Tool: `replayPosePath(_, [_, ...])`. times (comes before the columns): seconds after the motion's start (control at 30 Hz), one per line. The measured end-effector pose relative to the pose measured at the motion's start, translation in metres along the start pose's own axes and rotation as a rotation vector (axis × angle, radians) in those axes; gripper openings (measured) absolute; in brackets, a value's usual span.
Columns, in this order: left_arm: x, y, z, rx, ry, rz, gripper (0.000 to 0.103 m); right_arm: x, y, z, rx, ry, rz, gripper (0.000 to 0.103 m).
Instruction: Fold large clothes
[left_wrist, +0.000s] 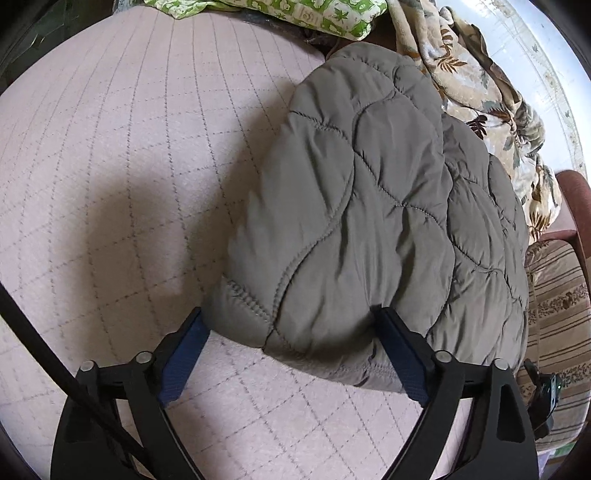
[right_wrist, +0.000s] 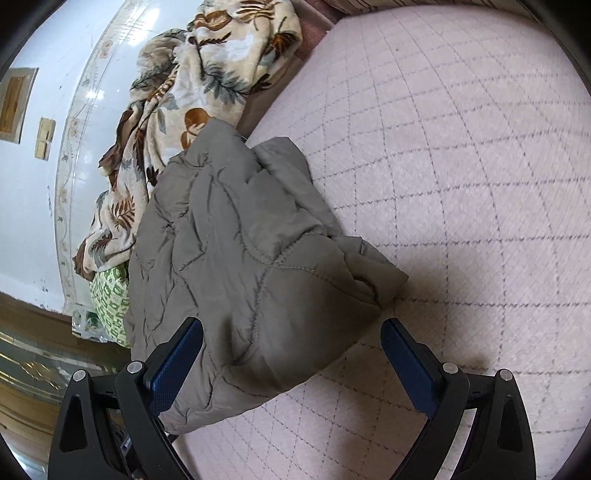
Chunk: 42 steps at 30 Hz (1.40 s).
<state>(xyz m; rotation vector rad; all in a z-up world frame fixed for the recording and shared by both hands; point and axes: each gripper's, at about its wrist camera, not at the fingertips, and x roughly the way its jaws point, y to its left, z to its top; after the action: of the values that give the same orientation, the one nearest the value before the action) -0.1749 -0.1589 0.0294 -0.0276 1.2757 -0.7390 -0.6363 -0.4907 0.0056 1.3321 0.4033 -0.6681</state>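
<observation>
Black finger arms with blue pads fill the bottom of both views. From the left wrist view, the left gripper (left_wrist: 291, 325) is spread wide, and the near end of the quilted grey jacket (left_wrist: 369, 206) bulges between its pads; the right-hand pad presses into the fabric at the lower centre, while the left-hand pad sits just beside the jacket's rounded corner, and I cannot tell whether it touches. The jacket runs from the bottom centre up toward the upper right of the frame, lying folded on the pink checked bedcover (left_wrist: 129, 166).

From the right wrist view, the right gripper (right_wrist: 291, 332) is likewise spread apart. Its left-hand pad rests against or over the jacket (right_wrist: 236, 266), and the other pad stands clear of it over the bedcover (right_wrist: 461, 147) at the lower right. Here the jacket is a bulky folded bundle left of centre, one corner jutting toward the middle right.

Beside the jacket's far edge lies a crumpled leaf-print blanket (right_wrist: 192, 92), upper left in this view, and a green patterned cloth (right_wrist: 110, 299) peeks out at the left.
</observation>
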Motion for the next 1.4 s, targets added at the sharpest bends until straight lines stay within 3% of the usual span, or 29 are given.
replayPosePath(0.17, [0.015, 0.002, -0.001, -0.108, 0.012, -0.081, 0.094, 0.014, -0.010, 0.003, 0.048, -0.030, -0.013, 0.099])
replayPosePath(0.37, [0.017, -0.016, -0.005, -0.093, -0.087, -0.033, 0.094, 0.028, 0.003, 0.004, 0.042, -0.099, -0.040, 0.103])
replayPosePath(0.4, [0.017, -0.020, -0.004, -0.080, -0.104, -0.020, 0.094, 0.032, 0.008, 0.002, 0.015, -0.105, -0.064, 0.103])
replayPosePath(0.47, [0.014, -0.029, -0.005, -0.036, -0.147, 0.015, 0.086, 0.034, 0.017, 0.000, -0.027, -0.120, -0.096, 0.093])
replayPosePath(0.53, [0.009, -0.040, -0.005, 0.023, -0.190, 0.057, 0.068, 0.032, 0.024, -0.001, -0.073, -0.136, -0.115, 0.070])
replayPosePath(0.6, [0.004, -0.052, -0.004, 0.093, -0.235, 0.111, 0.055, 0.026, 0.037, -0.002, -0.159, -0.158, -0.142, 0.059])
replayPosePath(0.7, [0.000, -0.060, -0.004, 0.171, -0.269, 0.171, 0.049, 0.023, 0.063, -0.011, -0.339, -0.189, -0.233, 0.051])
replayPosePath(1.03, [-0.001, -0.080, -0.007, 0.324, -0.325, 0.287, 0.047, 0.028, 0.109, -0.038, -0.733, -0.274, -0.463, 0.047])
replayPosePath(1.4, [-0.004, -0.096, -0.016, 0.435, -0.397, 0.383, 0.047, 0.037, 0.129, -0.058, -0.937, -0.327, -0.605, 0.047])
